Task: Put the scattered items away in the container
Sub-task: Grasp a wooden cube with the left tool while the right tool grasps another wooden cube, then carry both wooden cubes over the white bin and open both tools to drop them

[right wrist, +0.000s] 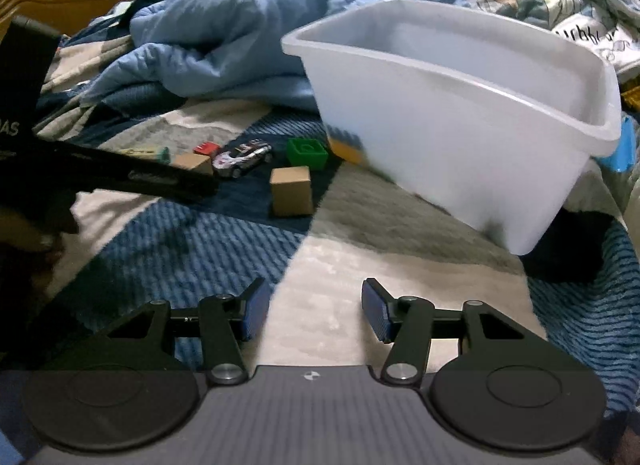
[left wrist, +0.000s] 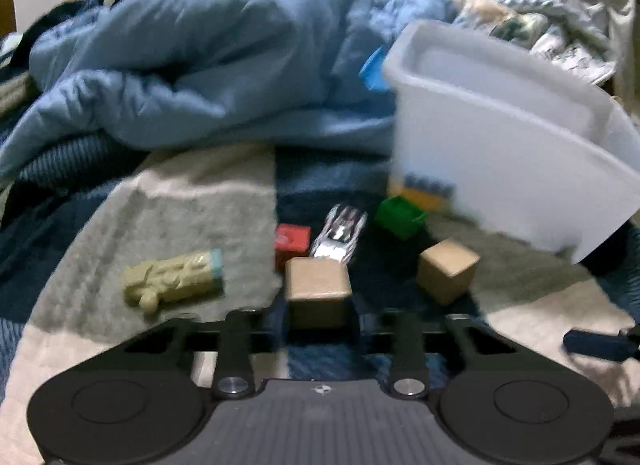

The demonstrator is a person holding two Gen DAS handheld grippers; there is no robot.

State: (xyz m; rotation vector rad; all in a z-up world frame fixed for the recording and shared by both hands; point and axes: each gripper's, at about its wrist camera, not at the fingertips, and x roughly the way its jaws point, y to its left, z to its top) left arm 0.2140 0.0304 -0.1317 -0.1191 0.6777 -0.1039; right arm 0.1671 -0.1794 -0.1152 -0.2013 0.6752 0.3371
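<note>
Wooden cube hiding left fingers

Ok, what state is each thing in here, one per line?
Left hand-held gripper: shut on a brown block.
Right hand-held gripper: open, empty.
Bin: upright, tilted; contents hidden.
Second brown block: loose on the blanket.
Toy car: on its wheels.
Green block: open side up.

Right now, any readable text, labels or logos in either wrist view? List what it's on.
"AS": white letters on the black device at the left edge of the right wrist view, cut off.
Black lettering on the white fabric, top right: too distorted to read.
Toy car markings: too small.
Nothing else legible.
</note>
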